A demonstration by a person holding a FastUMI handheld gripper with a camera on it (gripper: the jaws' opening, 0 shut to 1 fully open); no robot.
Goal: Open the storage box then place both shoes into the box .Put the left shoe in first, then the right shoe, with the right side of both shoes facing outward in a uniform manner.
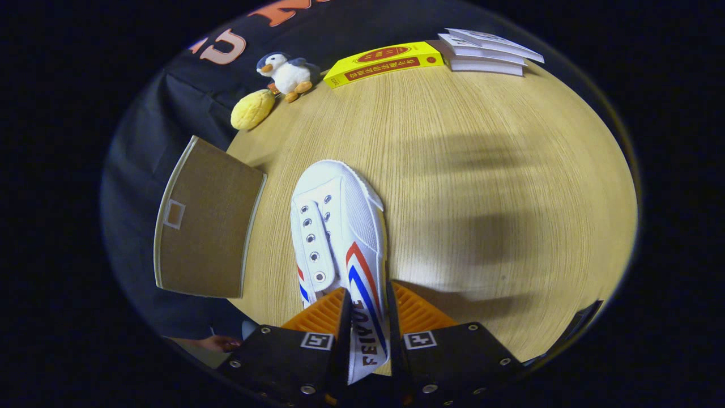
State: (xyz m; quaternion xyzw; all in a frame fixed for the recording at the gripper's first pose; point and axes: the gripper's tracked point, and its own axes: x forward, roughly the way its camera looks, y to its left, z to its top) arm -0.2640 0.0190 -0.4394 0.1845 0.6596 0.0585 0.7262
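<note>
The hand-held gripper (367,317) is clamped on the heel side wall of a white shoe (338,226), both fingers pressing on the canvas between them. The shoe points away from the fingers, its toe out over the wooden counter (481,170), red and blue stripes on the side held. Just left of the shoe sits the brown storage box (204,221), its flat face with a small label frame turned toward the camera; a strip of bare counter lies between the two. Beyond the box, at the counter's far edge, lie a yellow plush lump (252,110) and a toy penguin (287,73). Further right along that edge are a yellow carton (385,62) and a stack of white booklets (487,52), well apart from the shoe
</note>
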